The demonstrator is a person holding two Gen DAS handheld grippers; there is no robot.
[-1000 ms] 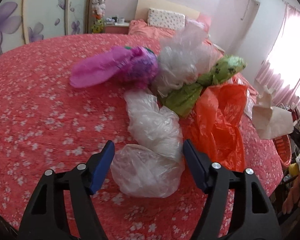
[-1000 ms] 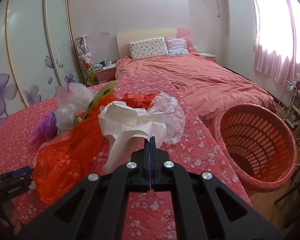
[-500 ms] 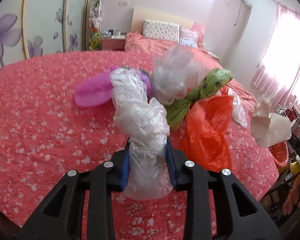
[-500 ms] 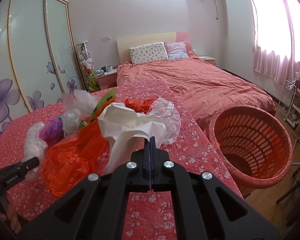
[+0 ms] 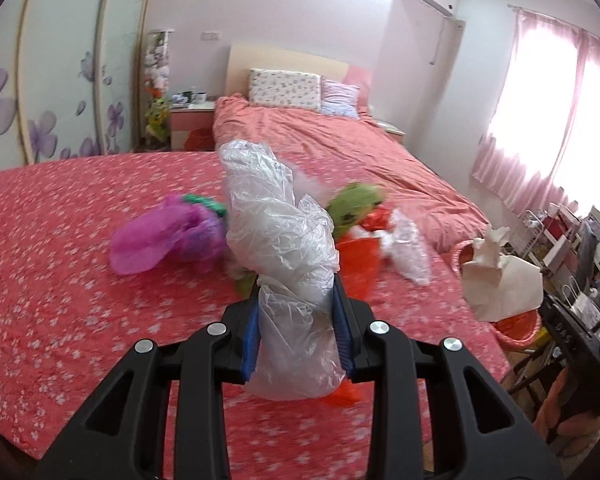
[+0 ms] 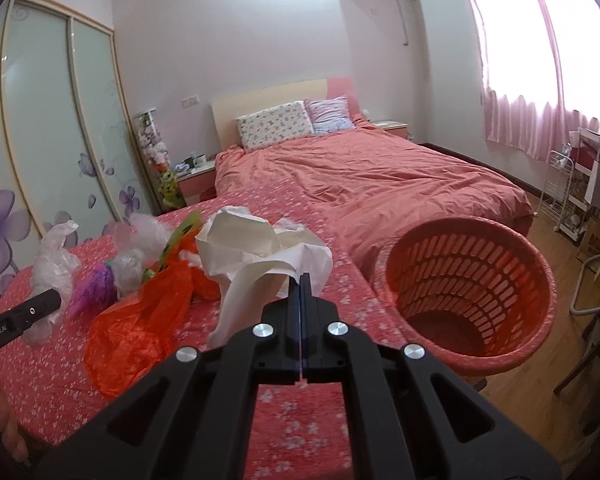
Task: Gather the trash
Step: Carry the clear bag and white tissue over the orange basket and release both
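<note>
Clear plastic bag [image 5: 284, 248]: pinched in left hand-held gripper [image 5: 296, 340], hanging above table [image 5: 60, 280]. White crumpled paper [image 6: 260, 252]: pinched in right hand-held gripper [image 6: 302, 300], jaws pressed together, beside red basket [image 6: 468, 292]. Advice: carrying paper fully over basket rim before releasing; keeping bag clear of orange bag [image 6: 140, 320].

The right gripper [image 6: 303, 280], clamped on white paper [image 6: 260, 248], has open air to its right up to the mouth of the red basket [image 6: 468, 292], which stands against the table [image 6: 332, 420] edge. To its left an orange bag [image 6: 140, 320] and the heap behind block the way. The left gripper [image 5: 296, 320] holds a clear bag [image 5: 280, 240] that hides the path ahead; bare cloth lies to its left, short of the purple bag [image 5: 160, 236].
</note>
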